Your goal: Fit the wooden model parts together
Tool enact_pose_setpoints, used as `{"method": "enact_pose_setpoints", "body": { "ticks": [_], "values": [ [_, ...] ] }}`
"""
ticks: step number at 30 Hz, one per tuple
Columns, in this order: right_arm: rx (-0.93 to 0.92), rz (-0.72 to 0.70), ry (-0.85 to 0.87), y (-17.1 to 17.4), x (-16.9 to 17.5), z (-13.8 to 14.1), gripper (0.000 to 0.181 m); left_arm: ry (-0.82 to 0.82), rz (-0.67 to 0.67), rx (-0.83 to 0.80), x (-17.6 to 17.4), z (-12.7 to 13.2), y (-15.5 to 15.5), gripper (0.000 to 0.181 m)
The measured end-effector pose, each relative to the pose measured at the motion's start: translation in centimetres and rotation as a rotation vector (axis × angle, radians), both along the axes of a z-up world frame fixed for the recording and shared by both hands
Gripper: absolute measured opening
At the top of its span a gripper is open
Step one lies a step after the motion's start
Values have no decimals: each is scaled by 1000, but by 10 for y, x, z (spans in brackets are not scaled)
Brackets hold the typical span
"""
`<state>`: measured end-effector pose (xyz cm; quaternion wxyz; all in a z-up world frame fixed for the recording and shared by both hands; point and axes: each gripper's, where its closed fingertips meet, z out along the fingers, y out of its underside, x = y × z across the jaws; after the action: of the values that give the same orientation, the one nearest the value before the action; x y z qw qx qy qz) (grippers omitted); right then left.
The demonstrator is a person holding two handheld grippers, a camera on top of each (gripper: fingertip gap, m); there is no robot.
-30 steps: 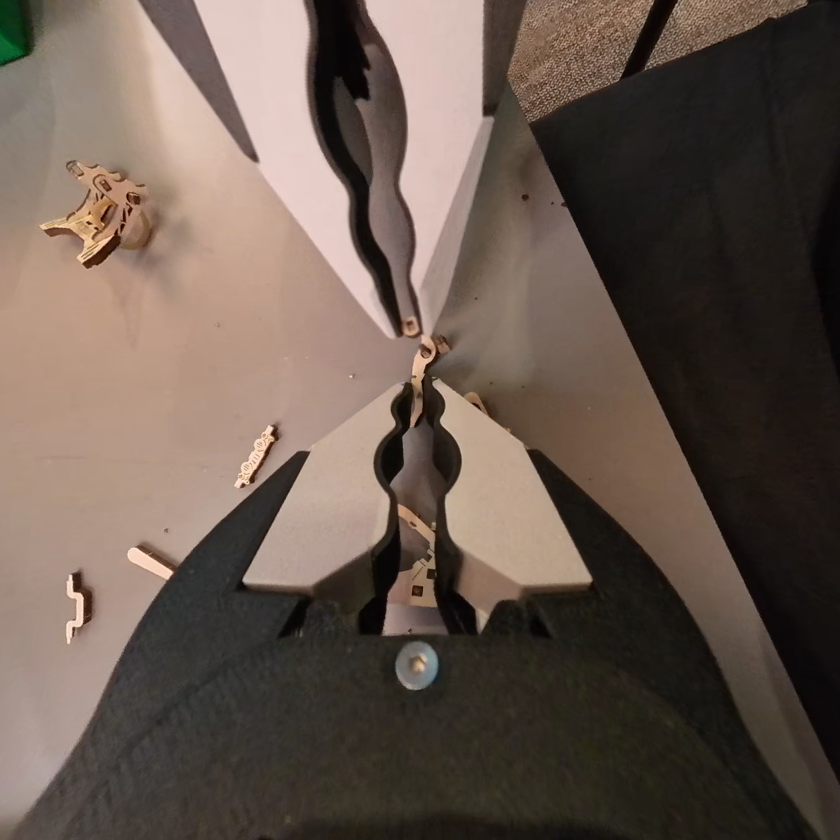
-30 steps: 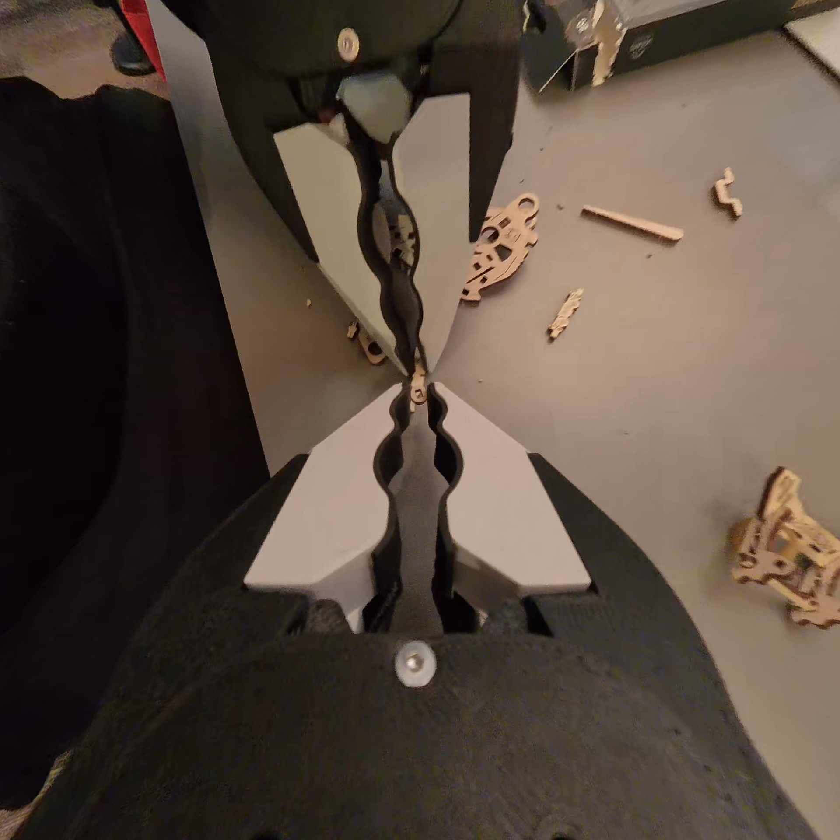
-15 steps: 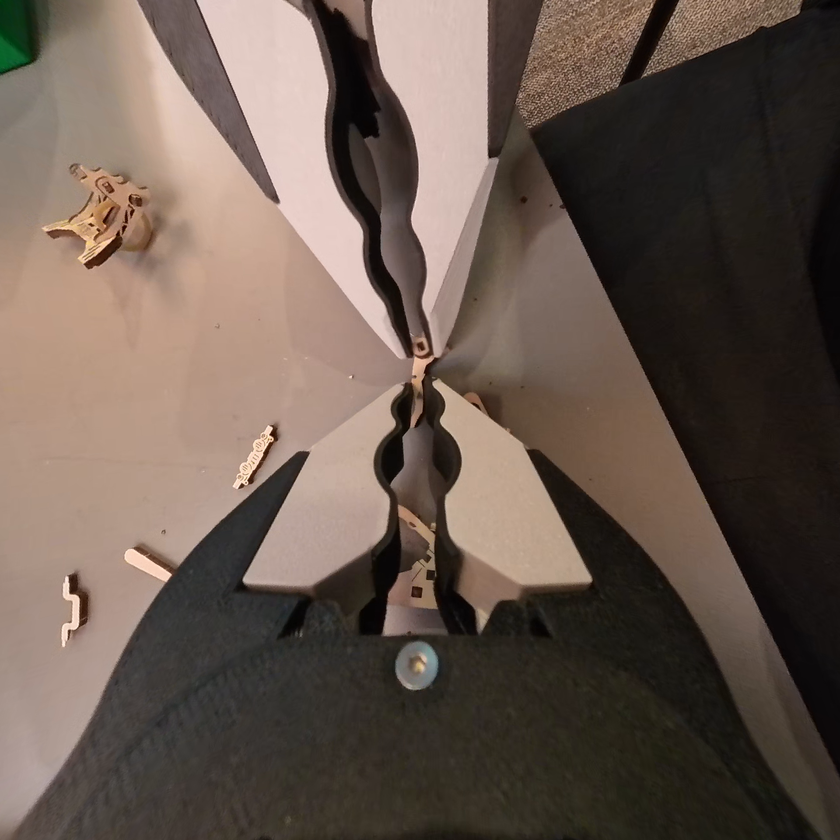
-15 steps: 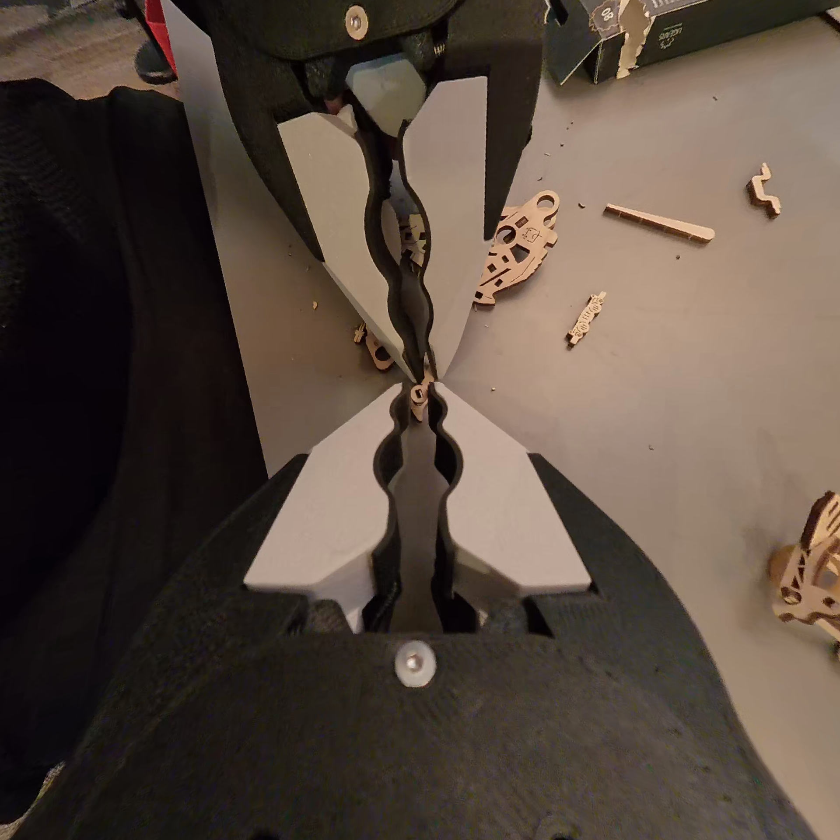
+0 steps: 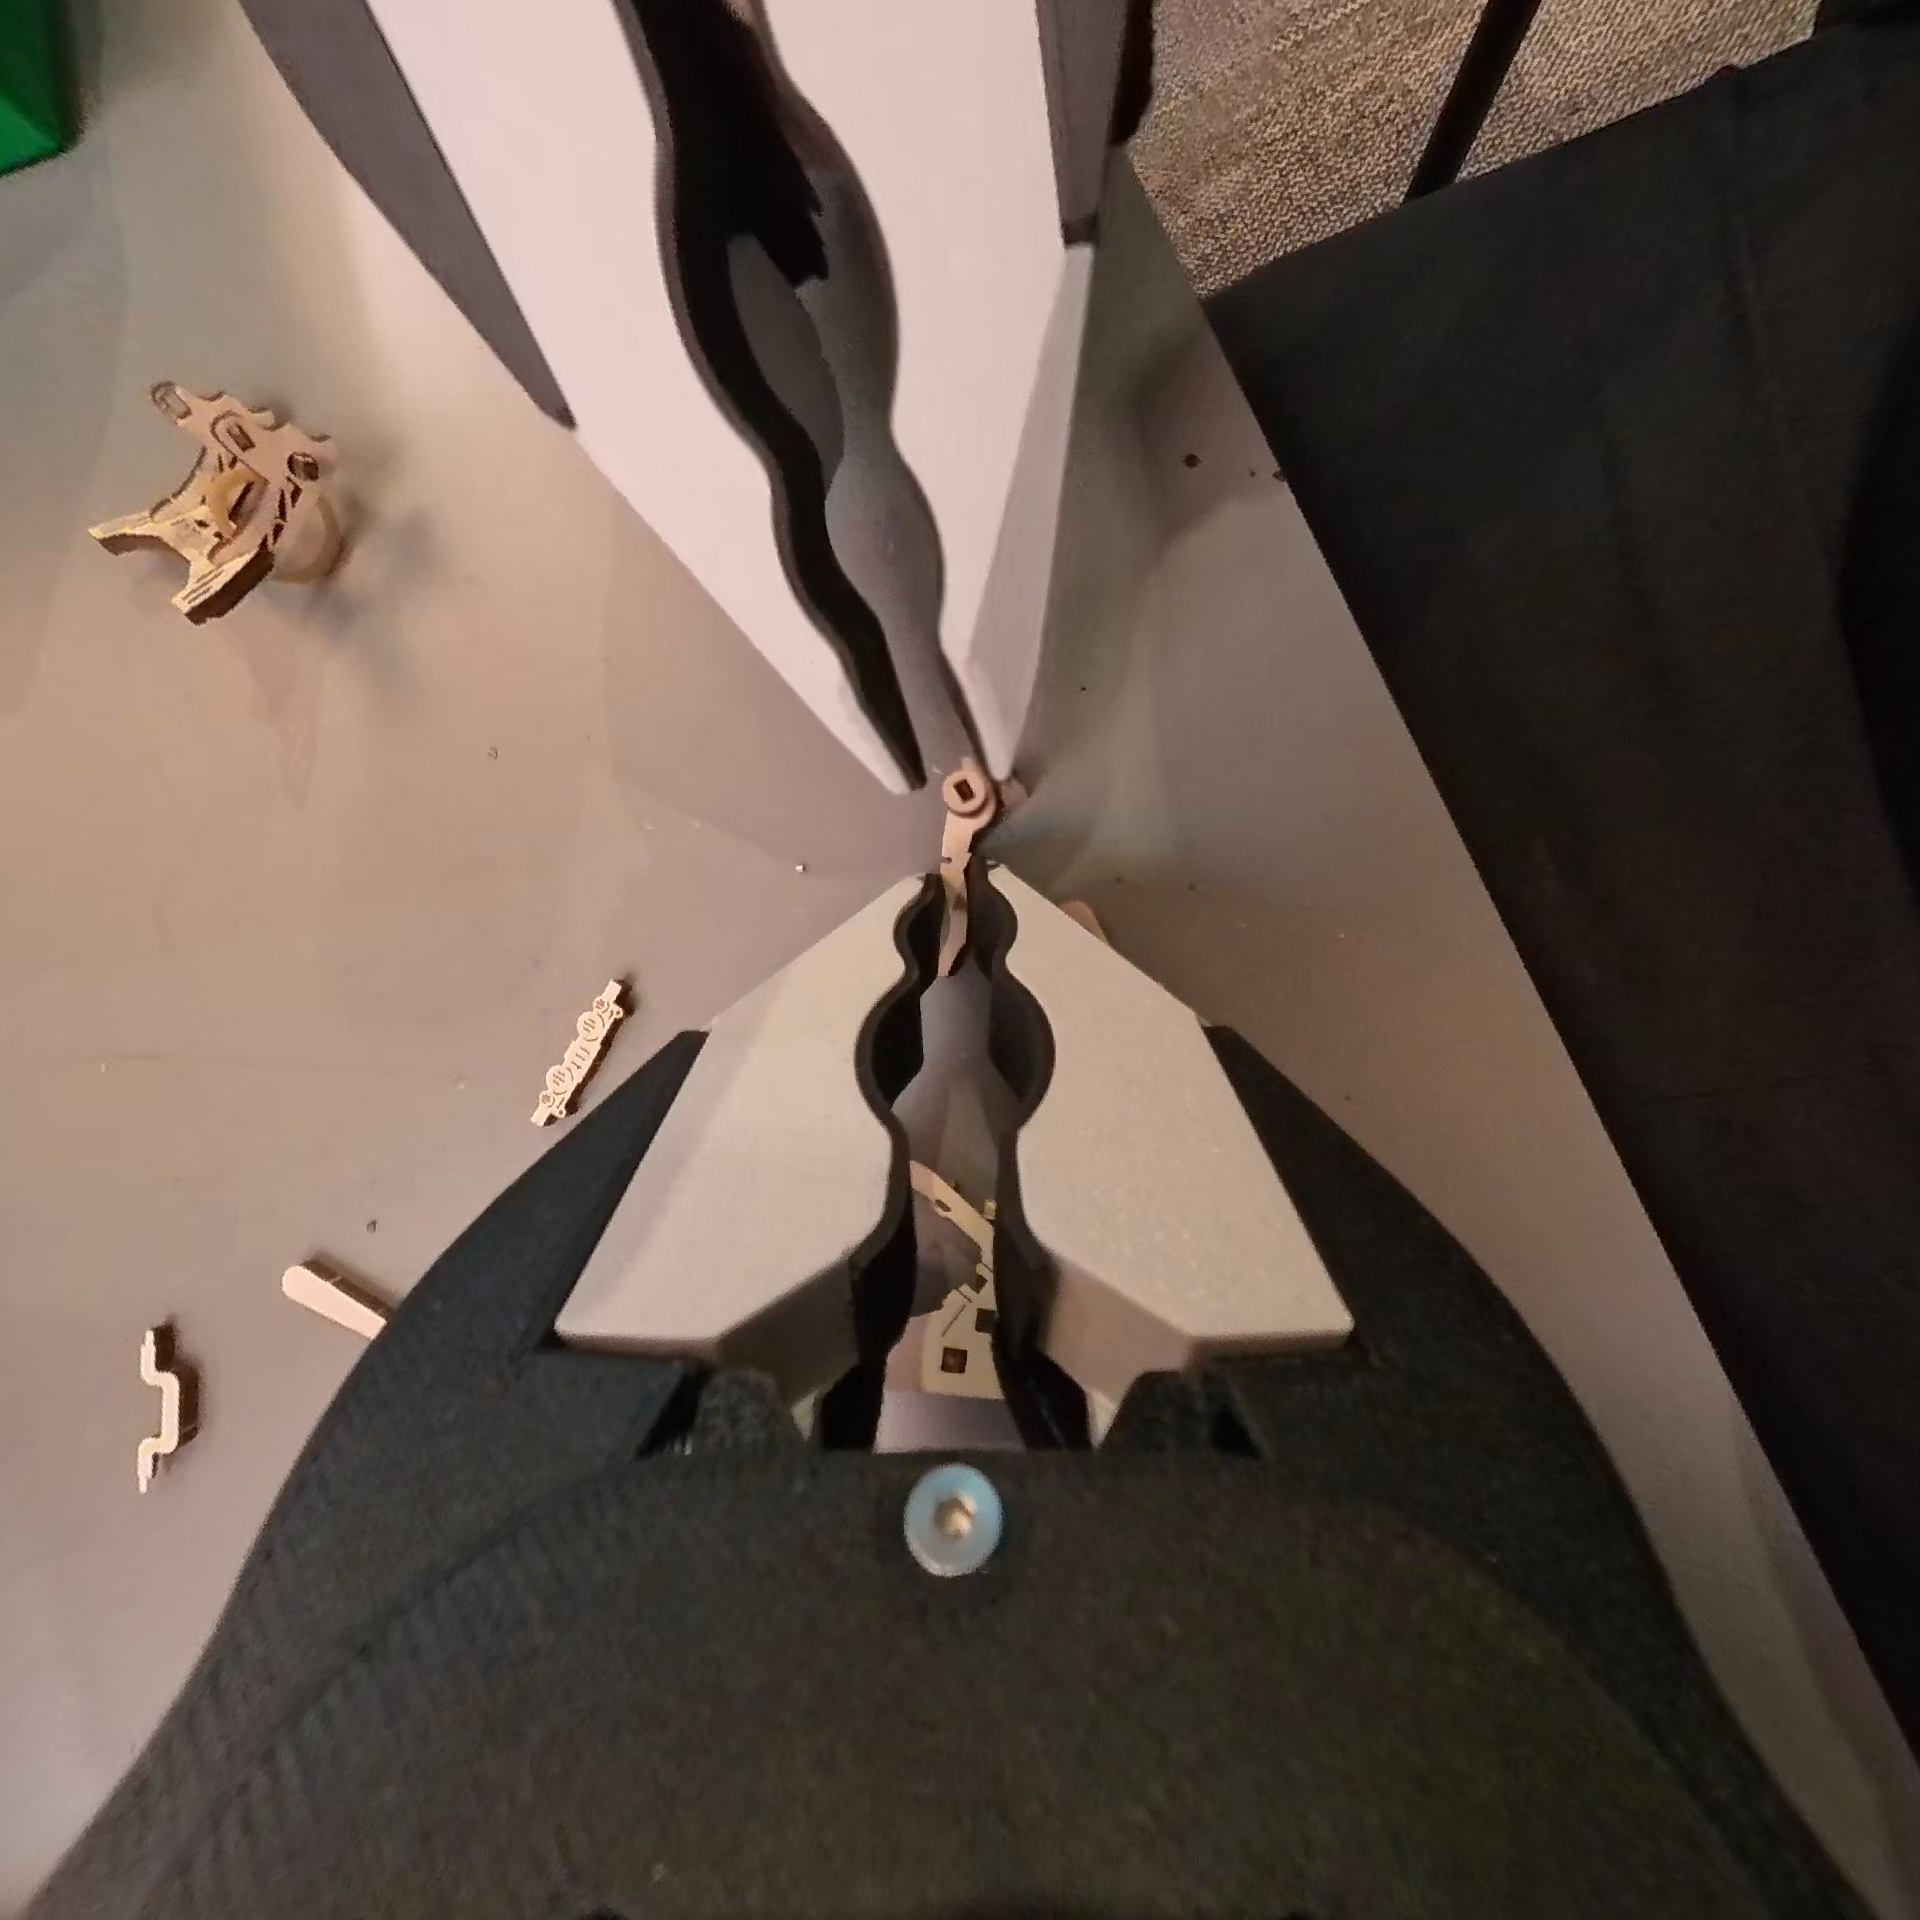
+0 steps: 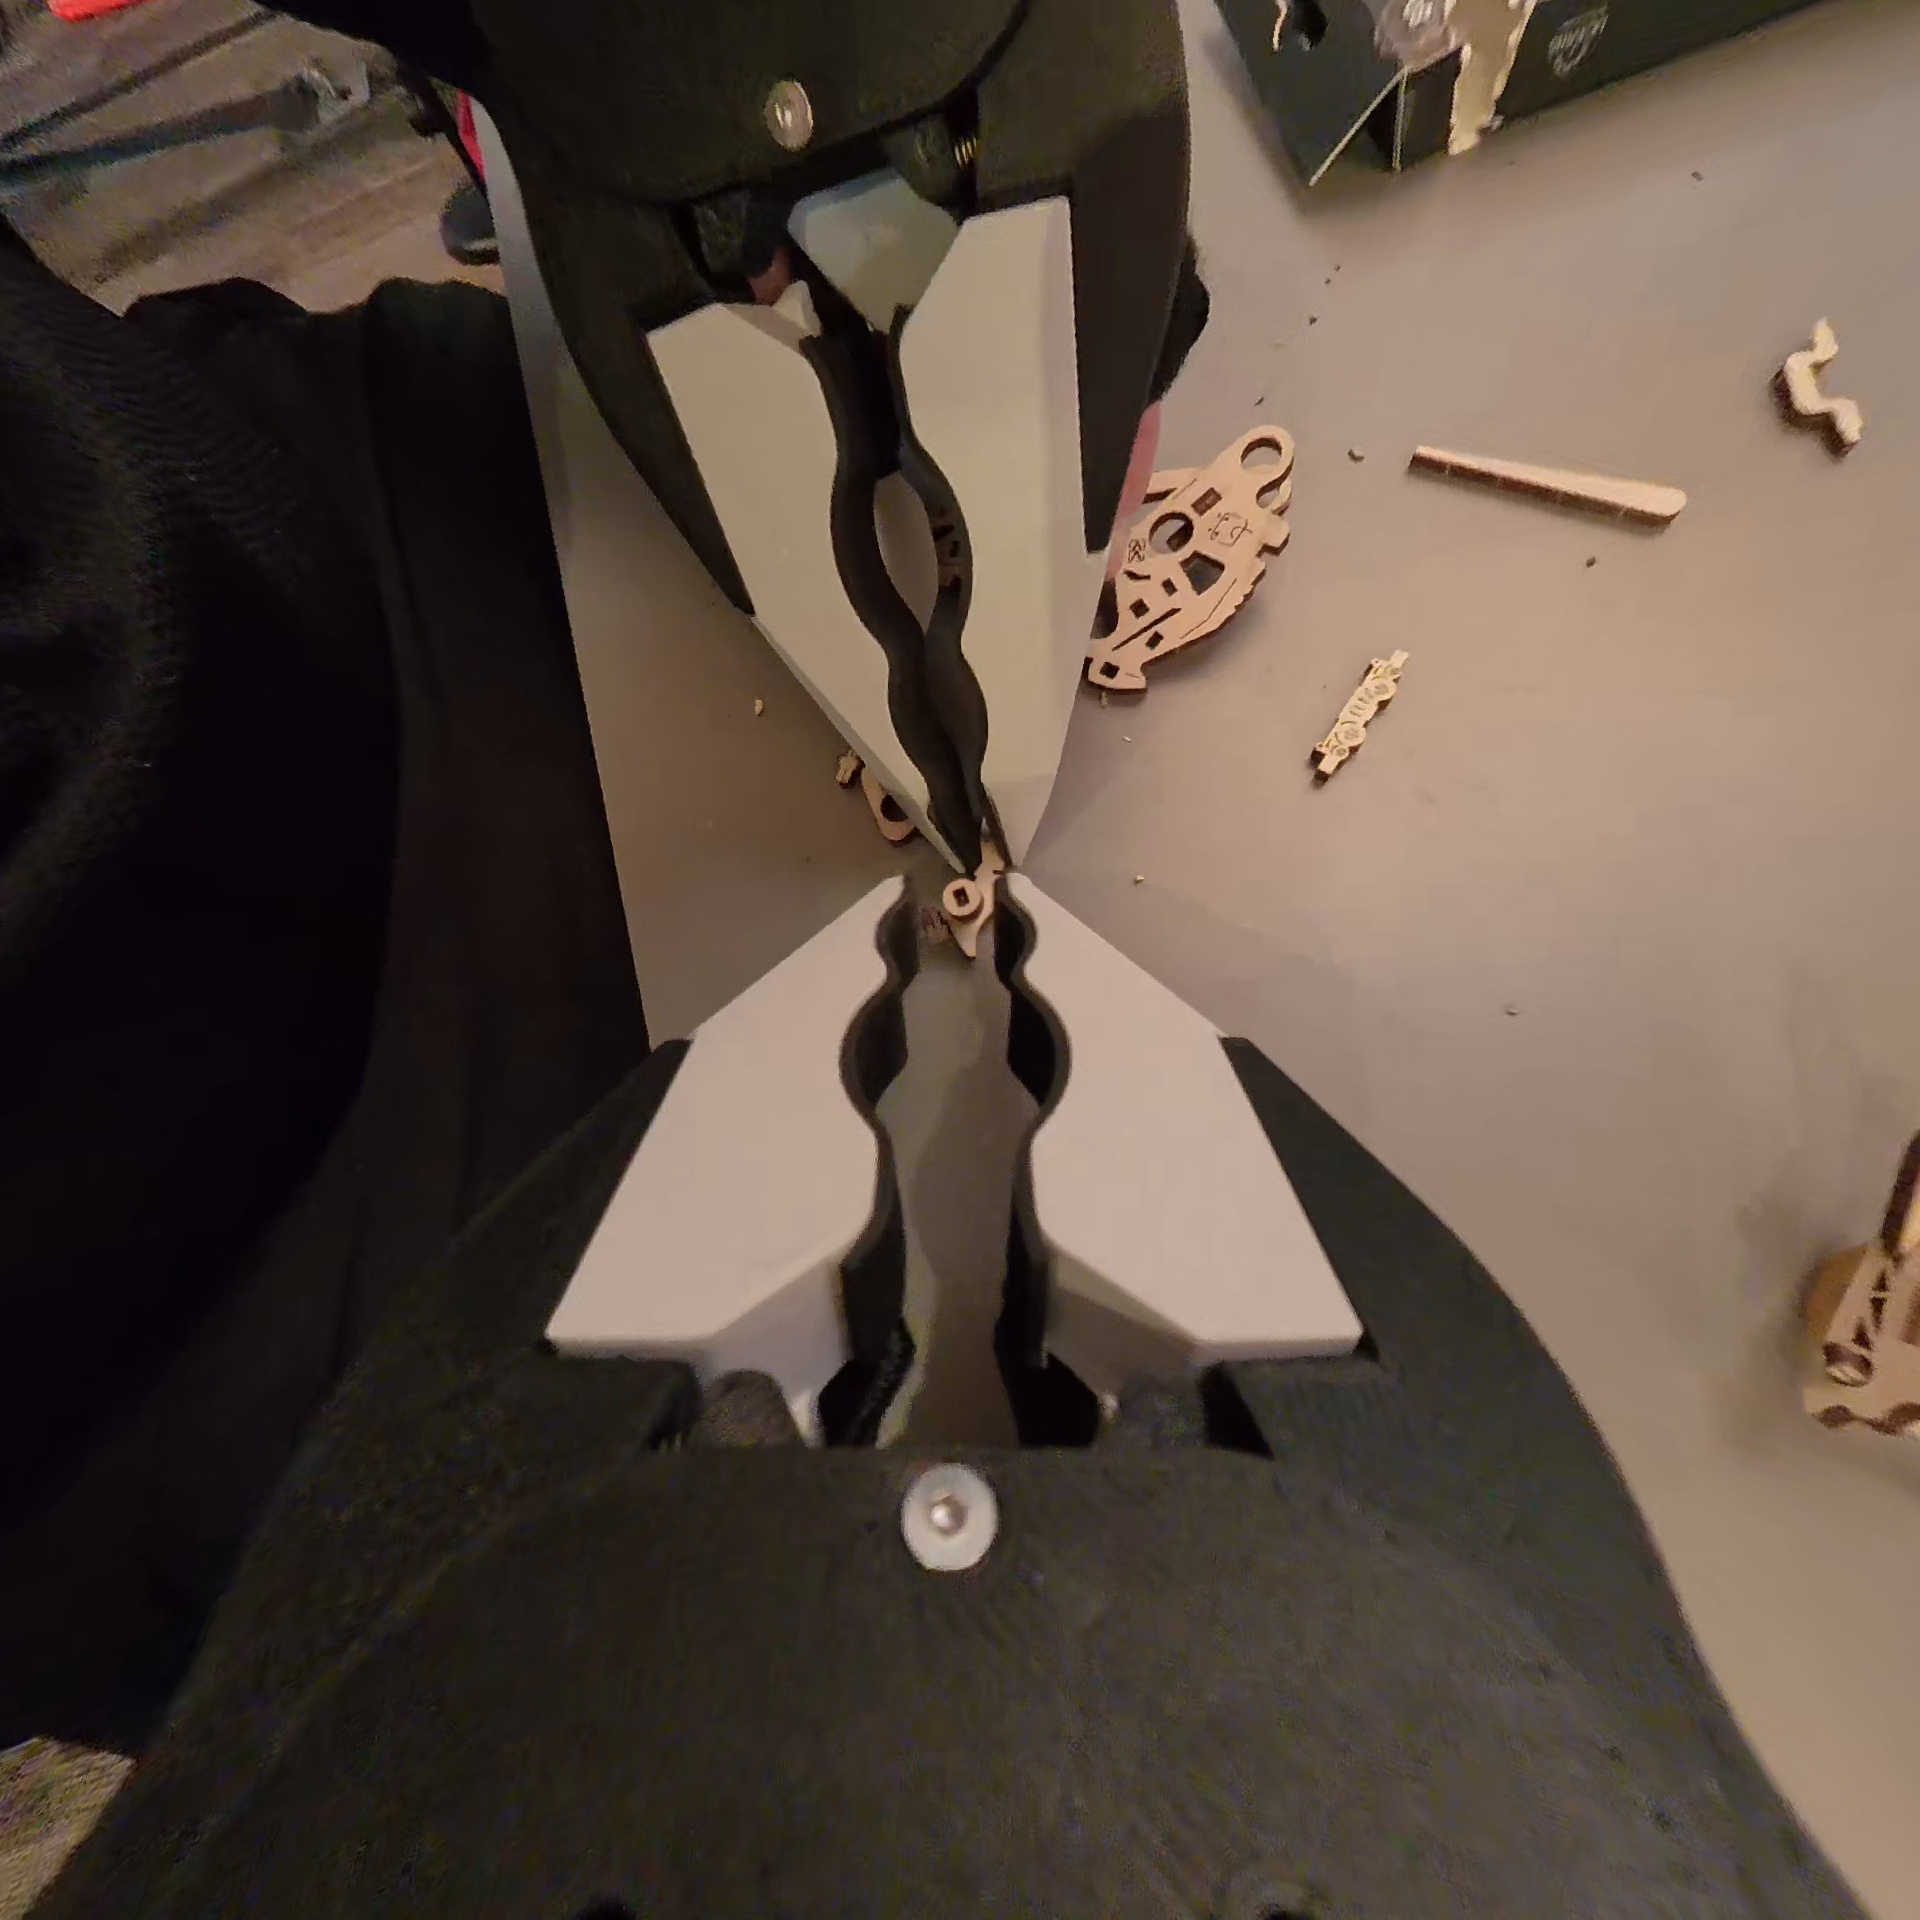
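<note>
My left gripper (image 5: 961, 883) is shut on a thin wooden strip (image 5: 954, 920) that sticks out past its tips. My right gripper (image 6: 961, 883) is shut on a small wooden piece with a square hole (image 6: 966, 902). The two grippers meet tip to tip above the grey table (image 5: 312, 831), near its edge. In the left wrist view the small piece (image 5: 971, 798) touches the far end of the strip, and the right gripper (image 5: 961, 774) comes in from the top. In the right wrist view the left gripper (image 6: 977, 847) comes in from the top.
On the table lie a partly built wooden model (image 5: 223, 520), a flat cut-out plate (image 6: 1195, 561), a small decorated strip (image 6: 1359, 717), a stick (image 6: 1548, 488) and an S-shaped piece (image 6: 1818, 400). A dark box (image 6: 1507, 73) stands at the back. Black cloth (image 5: 1610, 831) borders the table edge. The tips of both grippers are at nearly the same place.
The two grippers have closed the gap between them. The small piece with the square hole now touches the end of the strip, where a second ago they were apart.
</note>
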<state>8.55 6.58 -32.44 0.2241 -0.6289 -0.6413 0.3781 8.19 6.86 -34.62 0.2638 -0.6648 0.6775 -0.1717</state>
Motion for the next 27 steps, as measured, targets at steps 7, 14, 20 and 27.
{"method": "enact_pose_setpoints", "body": {
  "ticks": [7,14,20,27],
  "values": [
    [46,39,-5,2,-1,-5,0,3,-1,1,0,0,0,3],
    [79,54,-12,2,-1,-4,1,2,-2,2,0,0,0,3],
    [100,81,-14,0,0,-7,0,3,-4,1,1,0,0,3],
    [108,104,-31,1,1,-6,0,6,-5,3,1,0,0,3]
  ]
}}
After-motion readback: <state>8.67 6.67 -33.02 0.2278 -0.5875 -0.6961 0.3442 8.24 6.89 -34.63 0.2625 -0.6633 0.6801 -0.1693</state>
